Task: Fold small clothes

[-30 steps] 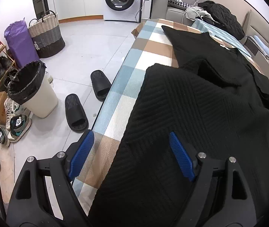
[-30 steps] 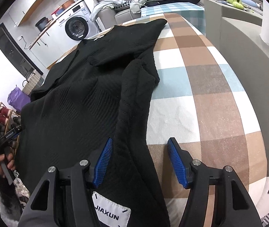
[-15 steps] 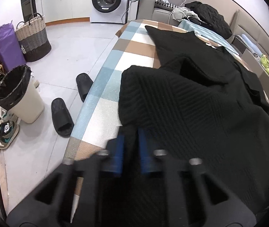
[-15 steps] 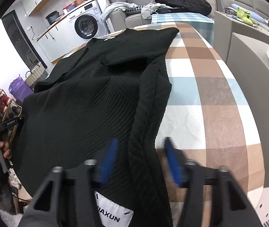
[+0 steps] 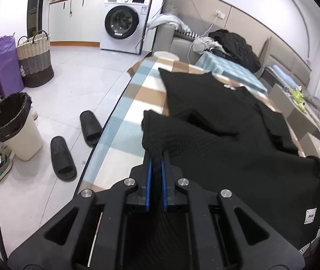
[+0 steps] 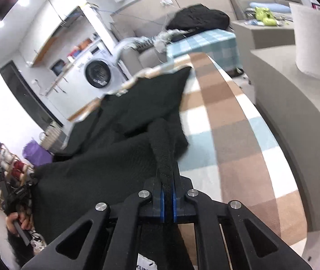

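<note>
A black knit garment (image 5: 223, 139) lies spread along the checked tabletop (image 5: 124, 121). My left gripper (image 5: 157, 157) is shut on a bunched fold at the garment's near left edge, lifted a little off the cloth. In the right wrist view the same black garment (image 6: 106, 168) fills the left half of the checked tabletop (image 6: 234, 139). My right gripper (image 6: 167, 175) is shut on a raised ridge of its near right edge. The fabric sags between the two pinched points. A white label (image 5: 310, 216) shows at the hem. A hand (image 6: 18, 221) holds the left gripper's handle at the far left.
Left of the table: two black slippers (image 5: 74, 144), a lined bin (image 5: 16, 123), a woven basket (image 5: 35, 60), a purple bag (image 5: 4, 67) and a shoe rack. A washing machine (image 5: 124, 24) stands behind. A sofa with dark clothes (image 5: 234, 47) lies beyond the table's end. A grey counter (image 6: 295, 117) flanks the right.
Both grippers have closed from wide open onto the garment's near edge. Both have risen, lifting the pinched folds, and now look further across the room.
</note>
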Action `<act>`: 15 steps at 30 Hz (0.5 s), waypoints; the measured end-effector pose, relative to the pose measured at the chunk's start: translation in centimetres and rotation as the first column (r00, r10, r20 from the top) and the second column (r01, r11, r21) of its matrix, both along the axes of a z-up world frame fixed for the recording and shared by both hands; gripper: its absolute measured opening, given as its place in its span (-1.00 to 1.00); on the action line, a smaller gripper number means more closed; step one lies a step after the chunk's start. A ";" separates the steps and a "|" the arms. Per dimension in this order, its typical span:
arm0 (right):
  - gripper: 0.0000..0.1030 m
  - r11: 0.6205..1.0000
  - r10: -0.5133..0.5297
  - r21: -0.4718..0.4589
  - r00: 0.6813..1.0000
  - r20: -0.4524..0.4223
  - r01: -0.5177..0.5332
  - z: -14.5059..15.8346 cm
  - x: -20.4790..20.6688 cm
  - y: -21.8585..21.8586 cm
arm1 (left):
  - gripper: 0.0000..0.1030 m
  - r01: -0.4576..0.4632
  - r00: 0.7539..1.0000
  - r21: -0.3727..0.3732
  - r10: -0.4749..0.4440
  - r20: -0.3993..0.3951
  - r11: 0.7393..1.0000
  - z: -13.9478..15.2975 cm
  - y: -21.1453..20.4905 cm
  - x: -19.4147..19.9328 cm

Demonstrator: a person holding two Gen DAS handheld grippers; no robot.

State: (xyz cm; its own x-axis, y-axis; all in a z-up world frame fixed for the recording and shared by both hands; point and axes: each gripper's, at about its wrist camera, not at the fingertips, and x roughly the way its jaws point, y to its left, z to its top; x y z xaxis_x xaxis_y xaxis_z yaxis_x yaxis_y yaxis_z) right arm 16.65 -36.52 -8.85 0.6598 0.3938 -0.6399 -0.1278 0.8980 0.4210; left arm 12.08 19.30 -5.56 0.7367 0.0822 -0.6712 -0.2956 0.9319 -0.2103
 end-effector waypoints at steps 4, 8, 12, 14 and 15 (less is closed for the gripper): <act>-0.91 0.998 -0.008 0.055 0.996 0.094 0.003 2.1 0.1 -0.6 | -0.90 0.003 0.999 0.017 -0.004 0.052 1.000 1.5 -0.3 0.0; -0.91 0.996 -0.042 0.080 0.991 0.126 0.032 3.2 2.1 -1.0 | -0.90 -0.010 0.996 0.010 0.009 0.087 1.000 2.3 0.2 1.4; -0.91 0.995 -0.082 0.067 0.992 0.093 0.076 3.1 5.2 -0.6 | -0.90 -0.033 0.996 0.004 0.033 0.083 0.999 2.2 1.2 4.4; -0.91 0.995 -0.093 0.050 0.994 0.061 0.091 2.7 6.7 -0.4 | -0.90 -0.032 0.997 -0.001 0.032 0.065 0.999 1.6 1.5 6.0; -0.91 0.995 -0.098 0.039 0.994 0.053 0.096 2.4 7.4 -0.2 | -0.90 -0.032 0.998 0.001 0.032 0.051 0.999 1.2 1.5 6.9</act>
State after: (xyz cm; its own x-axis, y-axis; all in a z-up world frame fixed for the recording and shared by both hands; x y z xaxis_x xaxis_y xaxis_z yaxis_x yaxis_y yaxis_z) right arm 24.01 -36.71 -6.47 0.7297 0.3487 -0.5882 -0.0645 0.8915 0.4485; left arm 18.95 20.84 -4.39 0.7669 0.1077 -0.6327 -0.3143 0.9226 -0.2238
